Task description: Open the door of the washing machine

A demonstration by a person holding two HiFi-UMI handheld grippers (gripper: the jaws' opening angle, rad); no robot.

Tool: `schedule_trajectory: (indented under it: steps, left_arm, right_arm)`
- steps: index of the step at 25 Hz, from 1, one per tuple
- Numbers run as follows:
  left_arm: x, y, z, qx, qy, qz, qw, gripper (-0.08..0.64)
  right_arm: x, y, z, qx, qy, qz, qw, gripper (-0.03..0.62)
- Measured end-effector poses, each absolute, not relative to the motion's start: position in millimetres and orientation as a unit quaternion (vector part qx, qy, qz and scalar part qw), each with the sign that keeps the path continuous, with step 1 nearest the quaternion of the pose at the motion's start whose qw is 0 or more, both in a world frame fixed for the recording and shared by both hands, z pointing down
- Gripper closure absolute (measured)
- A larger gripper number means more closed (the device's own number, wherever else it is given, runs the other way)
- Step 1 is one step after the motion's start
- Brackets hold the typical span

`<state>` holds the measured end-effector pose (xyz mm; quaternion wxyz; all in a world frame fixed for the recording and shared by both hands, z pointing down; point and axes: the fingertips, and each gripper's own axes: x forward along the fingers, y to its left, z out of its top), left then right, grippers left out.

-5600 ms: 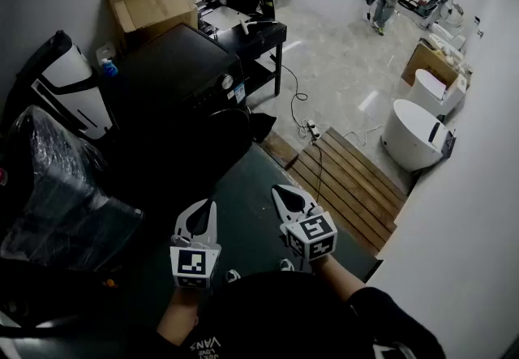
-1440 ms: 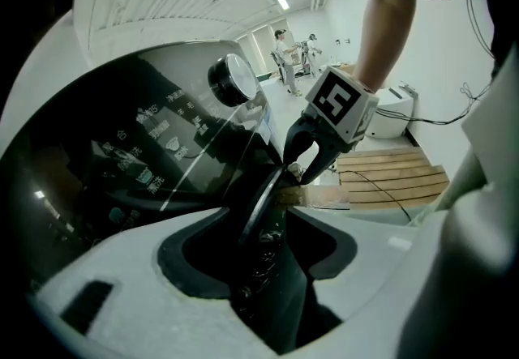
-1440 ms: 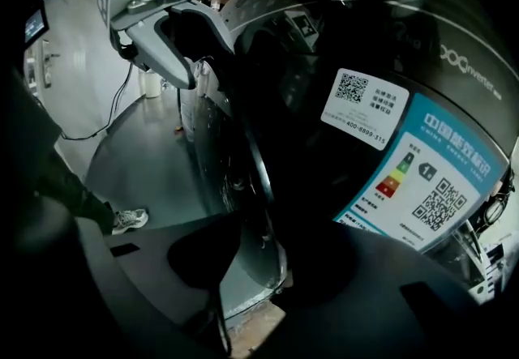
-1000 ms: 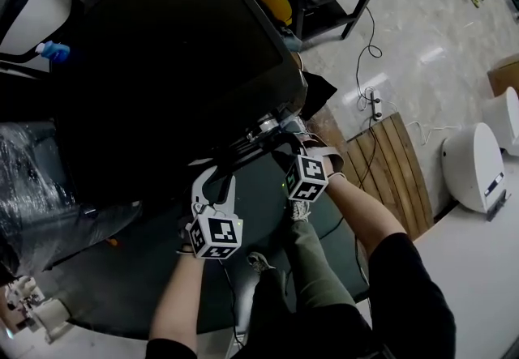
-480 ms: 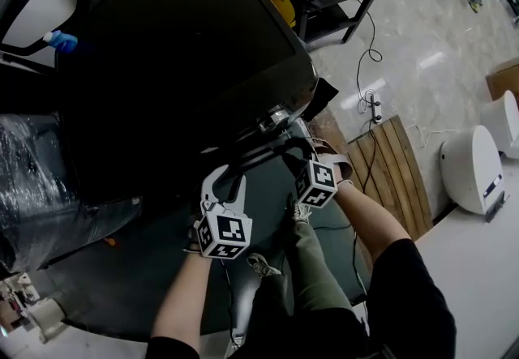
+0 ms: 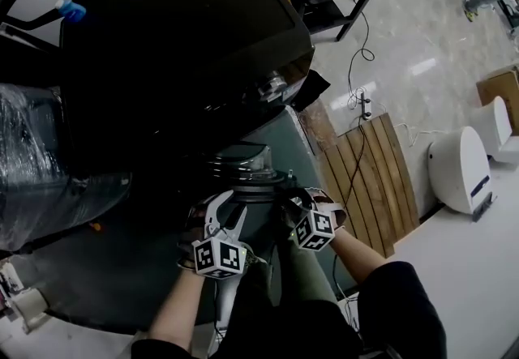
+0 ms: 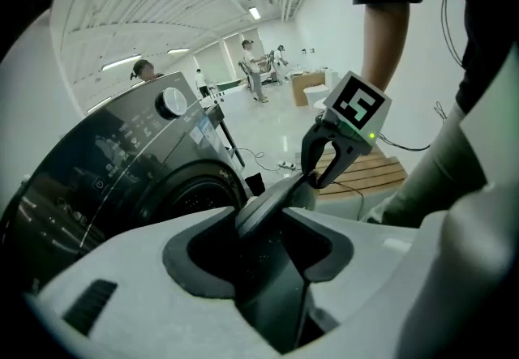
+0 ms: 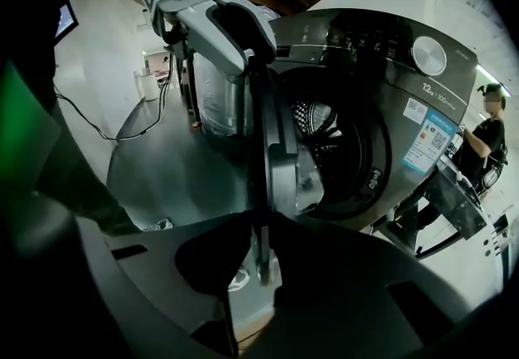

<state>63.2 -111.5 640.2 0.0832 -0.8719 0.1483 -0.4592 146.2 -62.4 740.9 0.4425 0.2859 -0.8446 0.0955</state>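
The dark washing machine point(image 6: 178, 33) stands ahead, and its round door point(image 6: 247, 175) is swung out towards me. In the right gripper view the drum opening point(image 8: 336, 138) shows behind the door point(image 8: 272, 138). My right gripper point(image 6: 293, 202) has just been closing and is shut on the door's thin edge point(image 8: 259, 187). My left gripper point(image 6: 223, 207) has just been opening. The door's rim point(image 7: 280, 191) lies between its white jaws with gaps on both sides. The left gripper view shows the right gripper point(image 7: 320, 167) clasping the rim's far side.
A slatted wooden platform point(image 6: 369, 163) lies on the floor to the right, with a cable and power strip point(image 6: 361, 110) beyond it. A white appliance point(image 6: 458, 167) stands farther right, a plastic-wrapped bulk point(image 6: 40, 163) to the left. My legs are right below the grippers.
The door has swung well out from the machine's front. Both grippers have come back towards me with it, and the head view has tilted further down.
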Motion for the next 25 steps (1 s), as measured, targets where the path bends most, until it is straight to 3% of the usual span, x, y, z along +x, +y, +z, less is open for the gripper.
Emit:
schedule_trajectory:
  steps: [6,9,16,21,25]
  left_arm:
    - [33,-70,641,-0.861,0.145,-0.478,0.098,0.368]
    - [11,-48,641,-0.855,0.161,-0.486,0.089,0.355]
    - [-46,-9,642,-0.839,0.184,-0.504,0.092,0.329]
    - [-103,15,648,-0.831,0.289,-0.470,-0.074,0.315]
    - [-144,31,648,-0.815,0.347,-0.434,-0.164,0.316]
  right_arm:
    - [106,-4,744,0.310,-0.834,0.162,0.427,0.488]
    - [78,29,742,0.300,-0.834,0.204,0.416,0.354]
    - [27,66,711,0.300,-0.848,0.215,0.380,0.333]
    - [-3,78,681,0.294,-0.865,0.196,0.356,0.322]
    - [-18,74,656,0.315,-0.868,0.182,0.338,0.328]
